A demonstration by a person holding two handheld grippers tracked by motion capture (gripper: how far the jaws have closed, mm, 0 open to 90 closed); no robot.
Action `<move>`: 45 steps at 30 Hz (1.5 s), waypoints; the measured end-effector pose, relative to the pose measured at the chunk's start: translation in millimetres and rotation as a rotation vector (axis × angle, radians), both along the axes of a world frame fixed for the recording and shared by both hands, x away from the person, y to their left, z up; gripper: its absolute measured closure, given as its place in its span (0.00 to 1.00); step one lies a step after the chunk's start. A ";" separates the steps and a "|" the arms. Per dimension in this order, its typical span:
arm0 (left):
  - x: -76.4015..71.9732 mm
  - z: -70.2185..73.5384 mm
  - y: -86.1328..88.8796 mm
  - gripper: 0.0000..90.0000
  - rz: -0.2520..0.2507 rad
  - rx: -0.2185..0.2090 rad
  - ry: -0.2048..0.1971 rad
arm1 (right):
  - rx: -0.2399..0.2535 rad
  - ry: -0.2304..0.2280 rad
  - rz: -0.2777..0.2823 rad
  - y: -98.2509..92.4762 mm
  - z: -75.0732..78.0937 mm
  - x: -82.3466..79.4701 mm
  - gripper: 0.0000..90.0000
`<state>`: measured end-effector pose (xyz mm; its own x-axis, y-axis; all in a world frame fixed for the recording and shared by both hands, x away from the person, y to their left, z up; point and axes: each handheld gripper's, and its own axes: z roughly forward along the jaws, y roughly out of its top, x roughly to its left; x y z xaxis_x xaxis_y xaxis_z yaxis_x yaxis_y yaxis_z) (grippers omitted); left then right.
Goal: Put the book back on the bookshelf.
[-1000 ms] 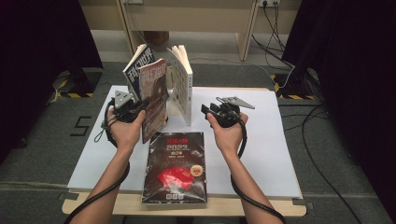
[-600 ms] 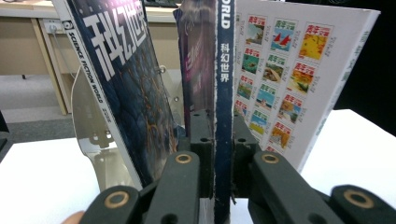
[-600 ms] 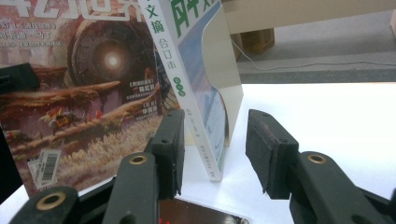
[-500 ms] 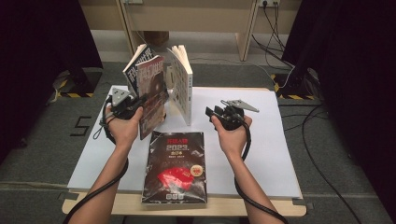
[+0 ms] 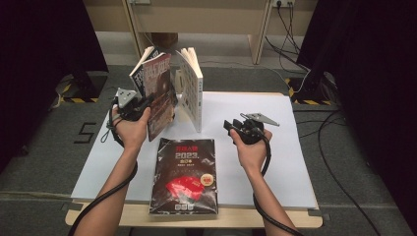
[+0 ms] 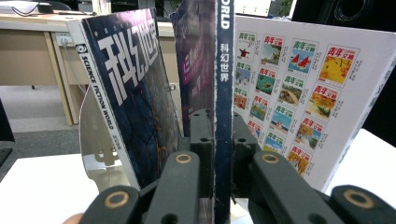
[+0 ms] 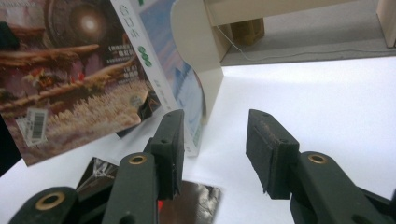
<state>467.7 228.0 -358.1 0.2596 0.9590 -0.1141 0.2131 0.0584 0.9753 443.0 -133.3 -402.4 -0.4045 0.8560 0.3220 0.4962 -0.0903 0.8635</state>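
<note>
Left claw [image 6: 215, 154] clamps magazine spine [image 6: 224, 93], keeping it upright near tabletop's far edge; right claw [image 7: 212, 154] hangs apart, empty.

Black fingers [image 7: 266, 154], brass-ringed screws

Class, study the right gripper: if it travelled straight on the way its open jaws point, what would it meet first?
Probably the white-covered book standing against the bookend; the right gripper aims just beside it, so depth is uncertain.
</note>
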 end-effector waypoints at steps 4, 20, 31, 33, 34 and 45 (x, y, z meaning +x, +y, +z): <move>2.6 0.1 0.2 0.93 0.004 -0.002 -0.004 | 0.003 0.007 -0.017 -7.8 -7.5 -5.2 0.64; 15.5 5.8 -3.3 0.93 0.017 0.009 -0.026 | -0.032 0.061 -0.041 -36.7 -46.4 -23.3 0.64; 31.4 6.5 -5.6 0.93 0.035 0.012 -0.031 | -0.025 0.075 -0.075 -57.3 -61.0 -33.6 0.63; 33.7 6.2 -5.4 0.93 0.039 0.011 -0.028 | -0.018 0.080 -0.081 -59.5 -62.6 -35.6 0.63; 34.7 5.9 -5.3 0.93 0.041 0.011 -0.028 | -0.024 0.078 -0.084 -60.6 -63.6 -36.3 0.63; 43.1 3.3 -7.2 0.93 0.055 0.006 -0.036 | -0.034 0.079 -0.087 -62.3 -66.5 -40.3 0.63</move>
<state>510.8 220.8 -354.8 0.2107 0.9724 -0.0998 0.1740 0.0631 0.9827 402.7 -195.7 -468.9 -0.3025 0.8978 0.3201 0.5546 -0.1073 0.8252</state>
